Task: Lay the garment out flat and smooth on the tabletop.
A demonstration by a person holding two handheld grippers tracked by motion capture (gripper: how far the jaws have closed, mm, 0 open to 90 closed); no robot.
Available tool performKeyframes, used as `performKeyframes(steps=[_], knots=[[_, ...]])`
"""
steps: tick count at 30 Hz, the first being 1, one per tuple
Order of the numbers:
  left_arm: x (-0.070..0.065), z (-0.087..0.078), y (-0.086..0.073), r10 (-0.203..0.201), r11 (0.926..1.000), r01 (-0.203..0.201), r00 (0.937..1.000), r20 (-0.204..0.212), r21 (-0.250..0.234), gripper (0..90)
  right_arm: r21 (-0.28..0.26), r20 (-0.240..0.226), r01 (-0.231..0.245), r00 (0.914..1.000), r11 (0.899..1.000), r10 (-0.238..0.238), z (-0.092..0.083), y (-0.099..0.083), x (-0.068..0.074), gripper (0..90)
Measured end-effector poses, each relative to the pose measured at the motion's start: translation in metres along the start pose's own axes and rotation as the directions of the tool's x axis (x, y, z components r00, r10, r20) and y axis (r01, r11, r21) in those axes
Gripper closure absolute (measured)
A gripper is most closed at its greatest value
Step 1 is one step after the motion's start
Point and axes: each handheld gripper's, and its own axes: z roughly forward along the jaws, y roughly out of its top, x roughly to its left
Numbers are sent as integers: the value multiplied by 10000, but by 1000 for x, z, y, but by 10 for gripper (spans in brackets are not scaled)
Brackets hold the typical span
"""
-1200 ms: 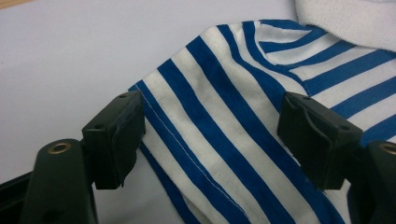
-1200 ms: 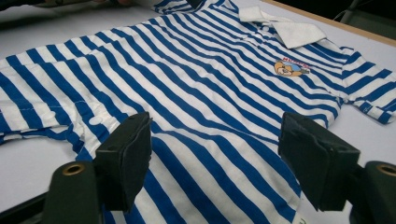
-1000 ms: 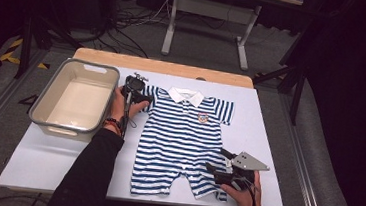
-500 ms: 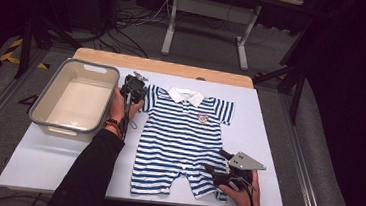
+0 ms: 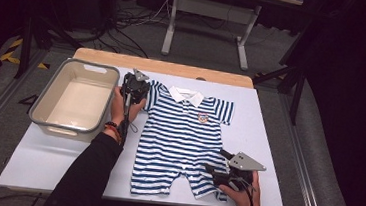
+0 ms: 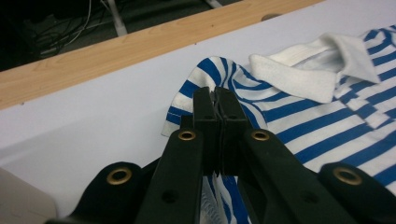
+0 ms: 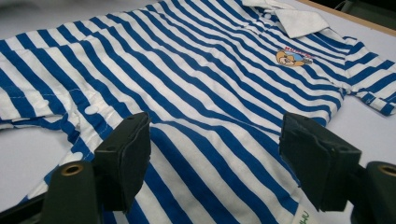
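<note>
Two grippers on one striped romper point(image 5: 181, 133) mid-table: left gripper point(image 5: 134, 89) clamped on the ten-o'clock sleeve for folding, right gripper point(image 5: 215, 173) gaping over the five-o'clock leg, pinning nothing.

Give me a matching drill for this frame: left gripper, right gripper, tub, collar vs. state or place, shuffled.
Things:
1. left gripper
2. right gripper
3. tub
4. collar

States or places:
A. white, at the top of the striped romper
B. jaws apart over the romper's leg end
C. left of the romper, nothing inside
D. jaws shut on the romper's sleeve

Pairs: 1-D, 2-B, 3-C, 4-A
</note>
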Motion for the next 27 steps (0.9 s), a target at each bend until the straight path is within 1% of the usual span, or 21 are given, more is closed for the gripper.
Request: performKeyframes(steps=[1,2,4,6,7,8,11,13,14,17,18,21,22,23,24,25,27], knots=[[-1,-2,1,-64,10000,63,10000,-64,-17,888,6,17,9,10000,10000,-9,0,0,0,254],[-1,-4,2,-36,9999,36,10000,0,-100,888,21,26,30,10000,10000,-30,0,0,0,253],[-2,-5,3,-28,10000,28,10000,8,-81,887,94,23,49,10000,9999,-49,1,-1,0,253],[-3,-4,4,98,9999,-98,10000,-14,-58,888,107,37,40,10000,9999,-41,1,-1,0,252],[-5,-2,5,113,9999,-113,9999,9,-30,887,100,32,21,10000,9999,-22,1,-1,0,251],[-8,-2,6,224,9997,-224,9997,10,-19,887,94,32,16,10000,10000,-16,1,-1,0,250],[-16,-1,8,424,9991,-422,9989,207,-77,887,129,24,5,10000,9999,-5,2,-1,-1,248],[-21,-1,9,585,9983,-583,9976,372,-88,887,105,-117,-41,9999,9999,42,2,-2,-1,244],[-23,-1,9,620,9981,-618,9973,382,-69,886,114,-135,-33,9999,9999,35,3,-2,-1,244],[-30,-3,11,803,9967,-796,9950,592,-135,886,97,-138,-40,9999,9999,41,2,-2,-1,244],[-33,-4,12,931,9956,-926,9937,616,-118,886,99,-128,-37,9999,9999,38,2,-2,-1,244],[-42,-5,14,1322,9912,-1316,9890,670,-127,885,100,-112,-35,9999,9999,36,2,-2,-1,244],[-45,-5,15,1438,9896,-1434,9881,554,-101,885,107,-104,-38,9999,9999,39,2,-2,-1,244],[-47,-5,15,1507,9886,-1501,9869,584,-152,884,115,-100,-42,9999,9999,43,2,-2,-1,244],[-49,-5,15,1496,9887,-1490,9862,714,-136,885,122,-106,-46,9999,9999,47,2,-2,-1,244],[-51,-4,15,1524,9883,-1516,9857,723,-162,884,126,-101,-35,9999,9999,37,3,-2,-1,244],[-58,-2,13,1653,9862,-1648,9820,917,-131,883,148,-99,-24,9999,9999,26,3,-2,-1,244]])
